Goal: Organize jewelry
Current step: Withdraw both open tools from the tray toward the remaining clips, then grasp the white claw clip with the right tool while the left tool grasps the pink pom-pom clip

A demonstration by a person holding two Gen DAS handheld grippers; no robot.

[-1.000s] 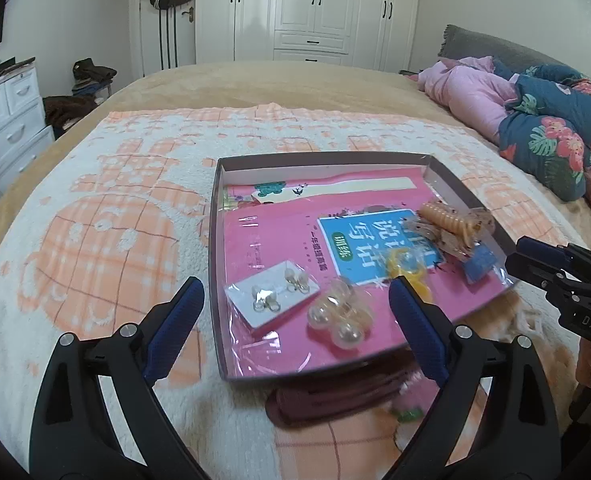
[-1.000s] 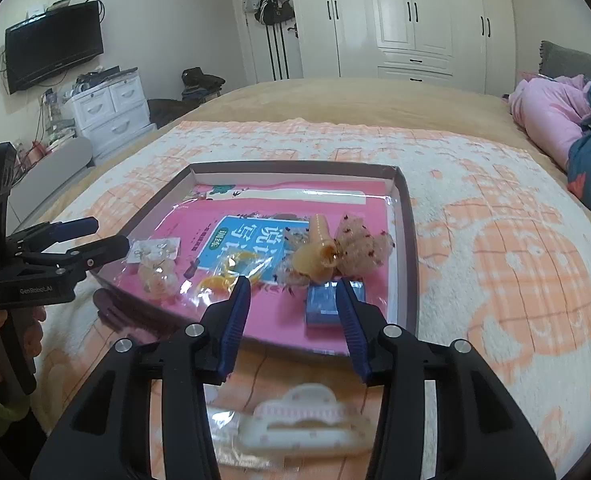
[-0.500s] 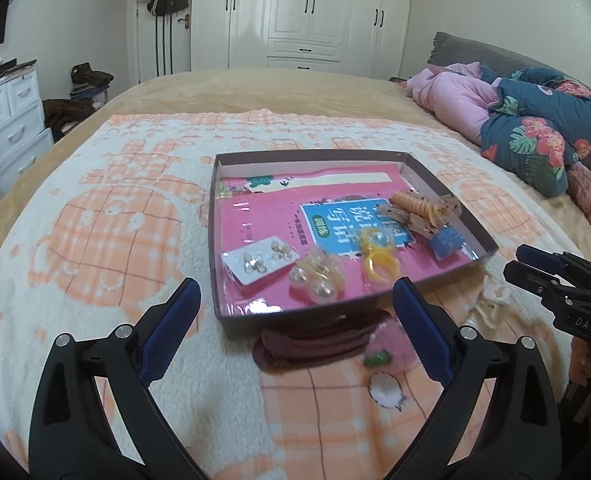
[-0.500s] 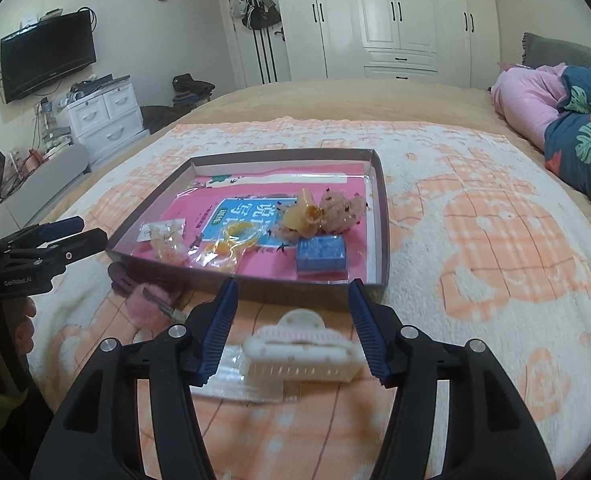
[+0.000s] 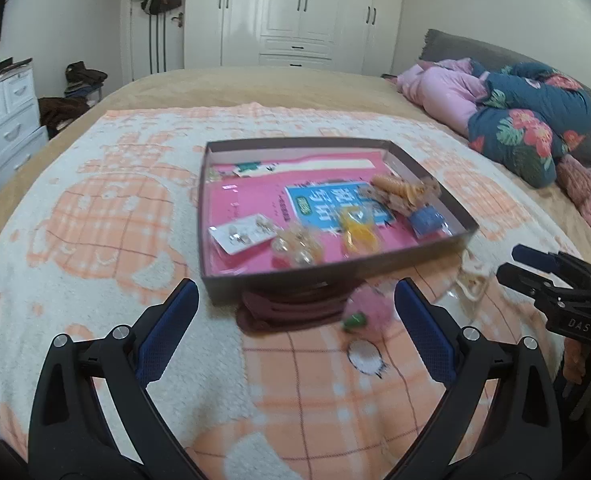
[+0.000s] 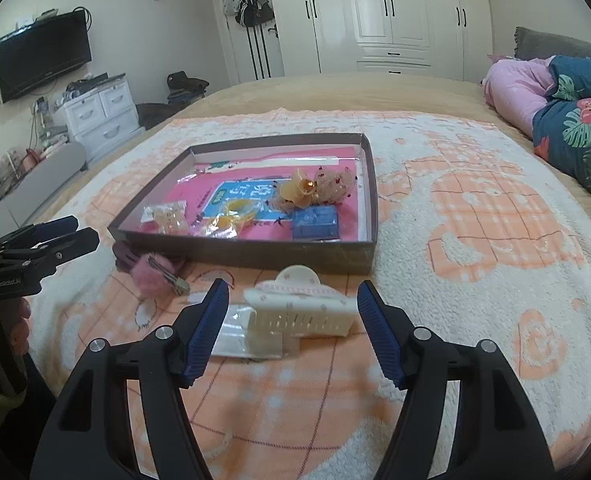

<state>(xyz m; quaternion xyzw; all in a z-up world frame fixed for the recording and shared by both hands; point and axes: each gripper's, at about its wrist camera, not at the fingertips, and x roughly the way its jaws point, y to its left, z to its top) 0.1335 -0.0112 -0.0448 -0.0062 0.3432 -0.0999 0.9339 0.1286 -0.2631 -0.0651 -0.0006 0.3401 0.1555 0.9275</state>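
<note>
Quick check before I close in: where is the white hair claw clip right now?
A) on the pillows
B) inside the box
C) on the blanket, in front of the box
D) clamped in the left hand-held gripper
C: the white hair claw clip lies on the blanket just in front of the box, ahead of the right hand-held gripper, whose jaws are opening and not touching it.

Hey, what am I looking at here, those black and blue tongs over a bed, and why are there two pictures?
No robot here: a person holds a hand-held claw in each hand, and each claw carries a wide-angle camera looking along its fingers. One picture is from the left claw, the other from the right claw. Both are empty; the right one's jaws are opening, with a white hair clip lying on the blanket just ahead of them. Further on sits a shallow box holding small packets of jewelry and hair things. In front of it lie a pink fluffy clip and a dark red band.
</note>
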